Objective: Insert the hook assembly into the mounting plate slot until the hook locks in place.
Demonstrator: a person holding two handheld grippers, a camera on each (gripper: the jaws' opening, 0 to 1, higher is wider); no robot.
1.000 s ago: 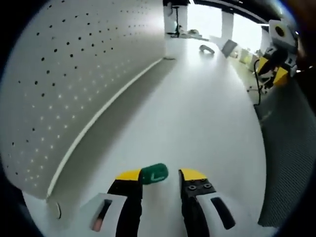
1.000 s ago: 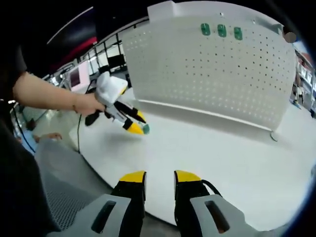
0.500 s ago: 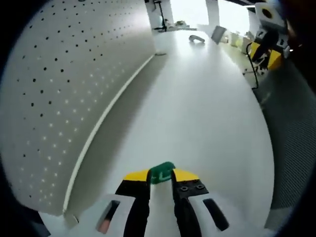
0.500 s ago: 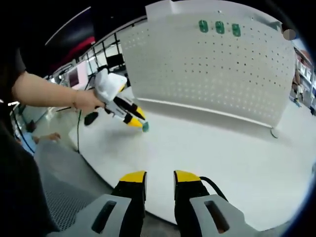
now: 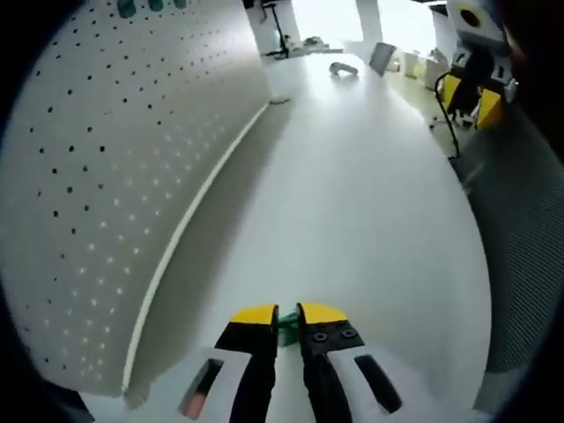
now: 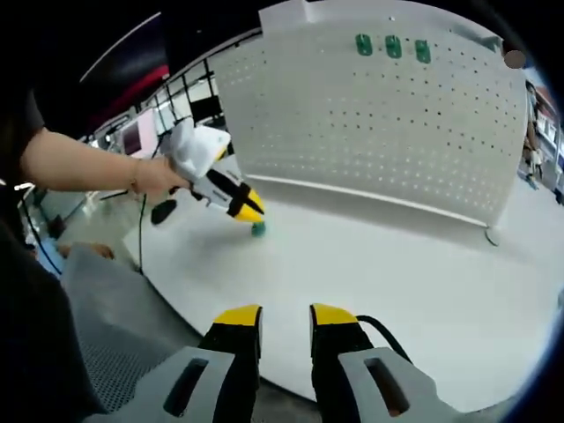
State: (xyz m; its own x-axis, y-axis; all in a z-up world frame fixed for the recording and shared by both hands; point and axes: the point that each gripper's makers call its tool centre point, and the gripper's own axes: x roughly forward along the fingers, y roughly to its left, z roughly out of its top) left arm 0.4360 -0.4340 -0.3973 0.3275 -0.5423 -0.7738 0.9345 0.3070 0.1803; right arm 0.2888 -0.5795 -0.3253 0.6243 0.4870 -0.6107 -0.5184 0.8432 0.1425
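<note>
A small green hook [image 5: 286, 326] is pinched between the yellow tips of my left gripper [image 5: 287, 315], low over the white table [image 5: 370, 203]. In the right gripper view, a hand holds that left gripper [image 6: 245, 210], which tilts down with the green hook [image 6: 258, 229] at its tips on the table. The white perforated mounting plate [image 6: 379, 132] stands upright behind it, with three green hooks [image 6: 393, 46] near its top edge. The same plate [image 5: 106, 167] curves along the left of the left gripper view. My right gripper [image 6: 285, 319] is open and holds nothing at the table's near edge.
The plate's base rail [image 6: 370, 201] runs along the table, ending at a foot [image 6: 489, 236]. A person's arm [image 6: 79, 163] reaches in from the left. Grey flooring [image 5: 520, 264] lies beyond the table's edge. Small items [image 5: 344, 68] sit at the table's far end.
My left gripper's jaws have closed from wide apart onto the green hook. The left view has swung, so more of the plate shows. The right gripper has stayed put.
</note>
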